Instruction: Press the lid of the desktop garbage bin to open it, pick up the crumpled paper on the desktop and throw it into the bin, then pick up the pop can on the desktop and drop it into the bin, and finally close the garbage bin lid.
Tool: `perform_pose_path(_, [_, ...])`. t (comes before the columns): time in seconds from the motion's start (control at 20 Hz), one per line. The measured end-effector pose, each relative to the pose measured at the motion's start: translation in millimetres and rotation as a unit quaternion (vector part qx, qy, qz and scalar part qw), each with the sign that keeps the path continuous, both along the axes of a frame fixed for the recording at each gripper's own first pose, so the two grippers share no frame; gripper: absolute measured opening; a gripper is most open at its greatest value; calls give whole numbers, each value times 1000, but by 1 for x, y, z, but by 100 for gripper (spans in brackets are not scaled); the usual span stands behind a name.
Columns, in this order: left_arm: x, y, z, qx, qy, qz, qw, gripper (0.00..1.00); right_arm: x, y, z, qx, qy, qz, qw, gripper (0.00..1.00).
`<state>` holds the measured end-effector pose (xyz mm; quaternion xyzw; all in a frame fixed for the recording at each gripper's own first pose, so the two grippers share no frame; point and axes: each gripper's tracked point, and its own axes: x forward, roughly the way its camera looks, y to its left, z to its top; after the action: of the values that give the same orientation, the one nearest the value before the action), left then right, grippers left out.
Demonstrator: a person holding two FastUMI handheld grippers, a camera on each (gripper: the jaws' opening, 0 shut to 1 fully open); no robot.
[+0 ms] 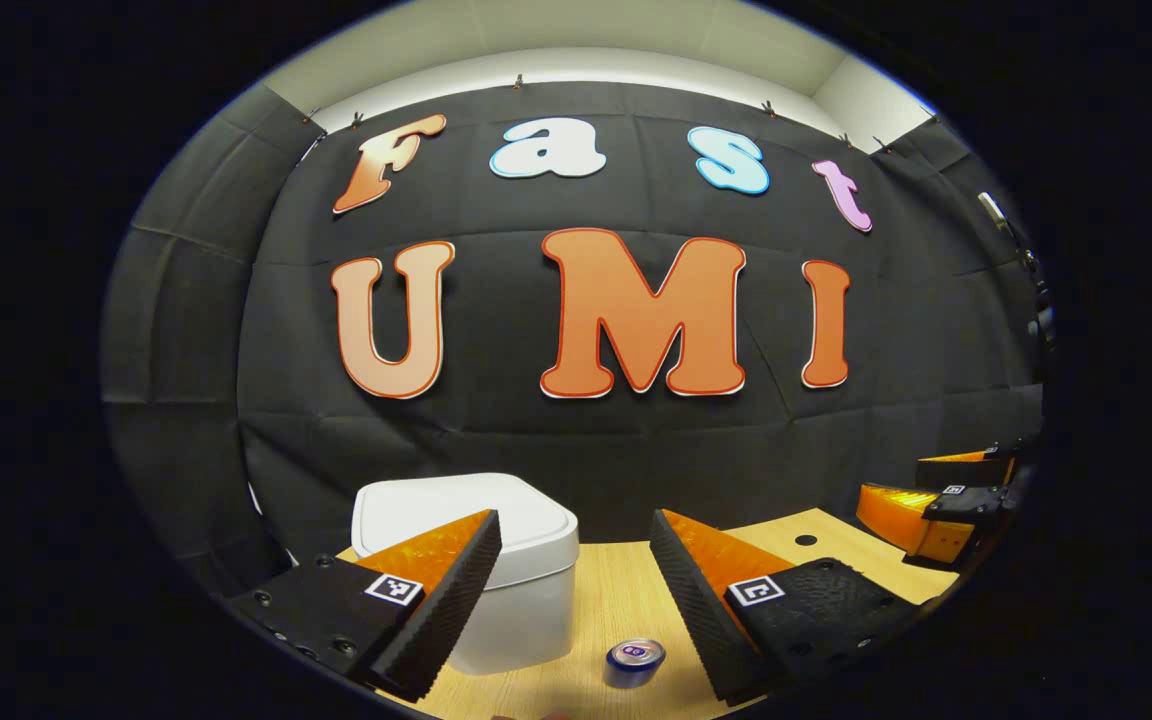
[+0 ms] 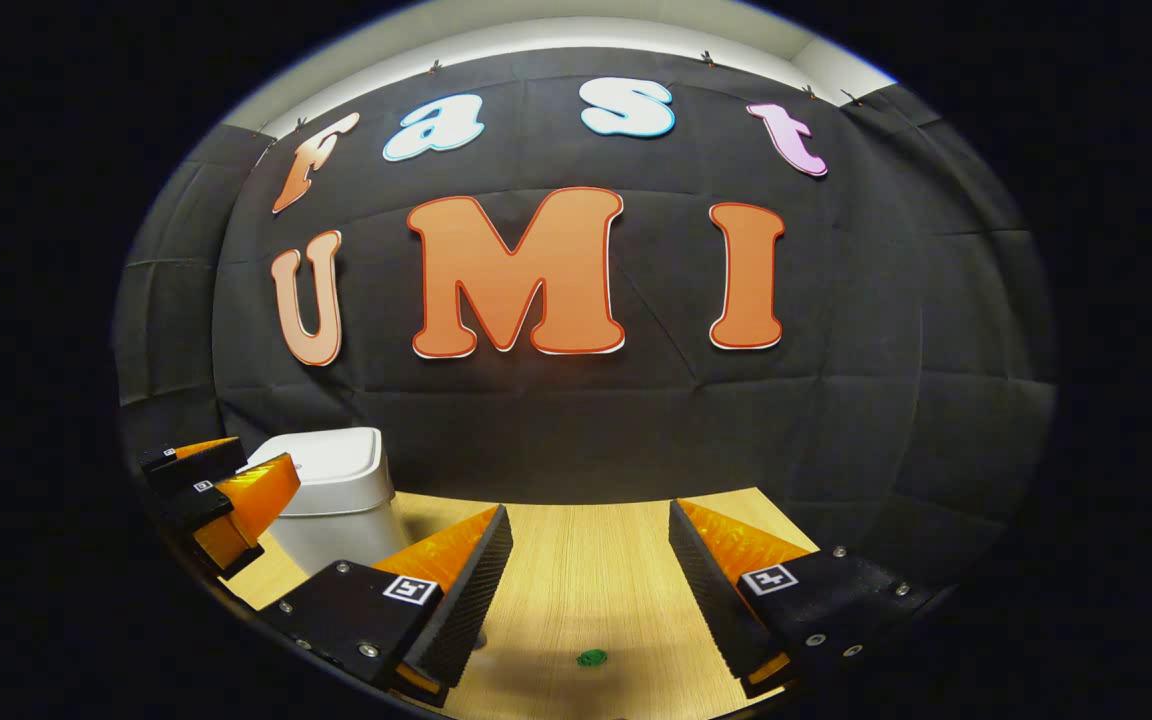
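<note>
Nearest to me, my left gripper [image 1: 576, 590] has its fingers spread wide with nothing between them, and low in the gap stands the pop can [image 1: 634, 662], upright on the tabletop [image 1: 616, 590] close to the near edge. My right gripper [image 2: 591, 590] is likewise parted and empty; under its gap lies a small green scrap [image 2: 592, 657] on bare wood. I can't tell whether that is the crumpled paper.

A little farther, the white garbage bin [image 1: 511, 600] sits toward the left side of the tabletop, just behind my left gripper's left finger. Its lid [image 1: 456, 510] lies flat and closed, so I judge nothing is done yet: pressing the lid, both drops and the closing are all ahead.

For room, the wood between bin and can is open, and the middle of the tabletop runs clear to the far edge under the black cloth wall [image 2: 636, 420]. A dark hole [image 1: 806, 540] marks the far right corner.
</note>
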<state>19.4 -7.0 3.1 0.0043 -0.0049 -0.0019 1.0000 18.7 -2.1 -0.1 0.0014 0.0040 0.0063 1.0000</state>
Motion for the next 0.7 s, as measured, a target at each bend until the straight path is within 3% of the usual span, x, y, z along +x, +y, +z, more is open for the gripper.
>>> perform_pose_path(0.7, [-2, 1, -4, -2, 4, 1, 1000, 95, -3, -2, 2, -3, -4, -2, 1000, 94])
